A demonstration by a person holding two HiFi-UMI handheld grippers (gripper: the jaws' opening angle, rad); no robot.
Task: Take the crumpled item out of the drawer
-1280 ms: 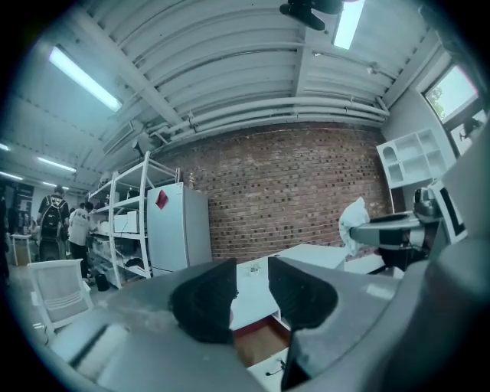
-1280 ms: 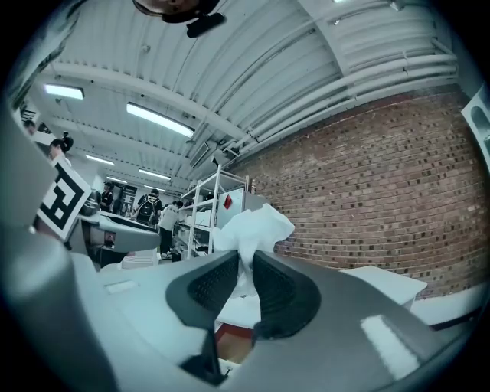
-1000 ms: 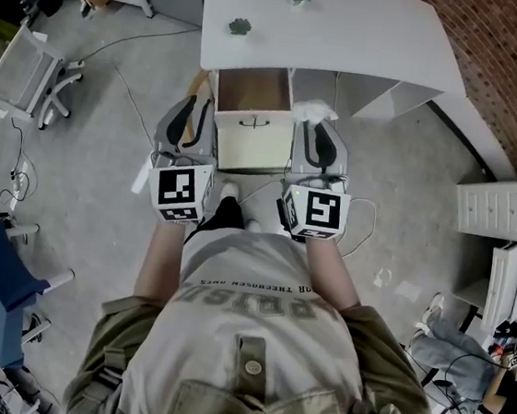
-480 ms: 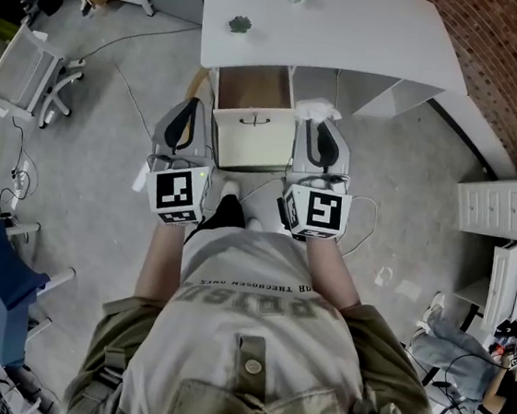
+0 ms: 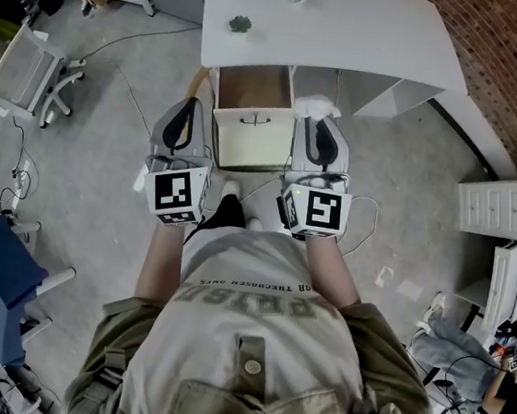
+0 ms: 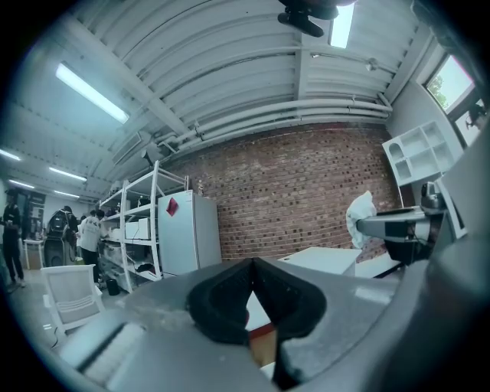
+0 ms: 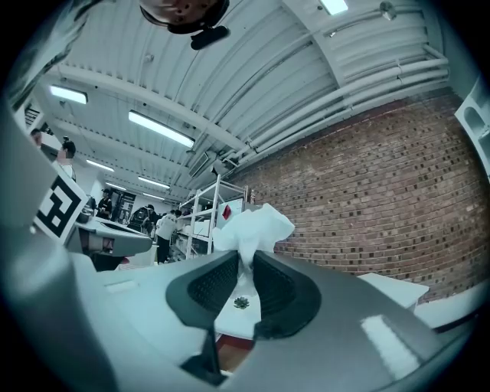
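The paper [image 7: 253, 223], a white crumpled wad, is outside the drawer [image 5: 249, 149], just beside its right wall, pinched at its lower part between the jaws of the right gripper [image 7: 245, 269]. It seems light, soft and easy to tear, so a gentle hold is probably enough. The left gripper [image 6: 251, 285] is closed on nothing. The desk [image 5: 370, 38] edge is close ahead, and open floor lies to the right.

Barely a word we can read.
We catch lettering across the shirt [image 5: 258, 296], too warped to read, and a red diamond sticker [image 6: 171, 207] on the fridge [image 6: 190, 241], print too small.
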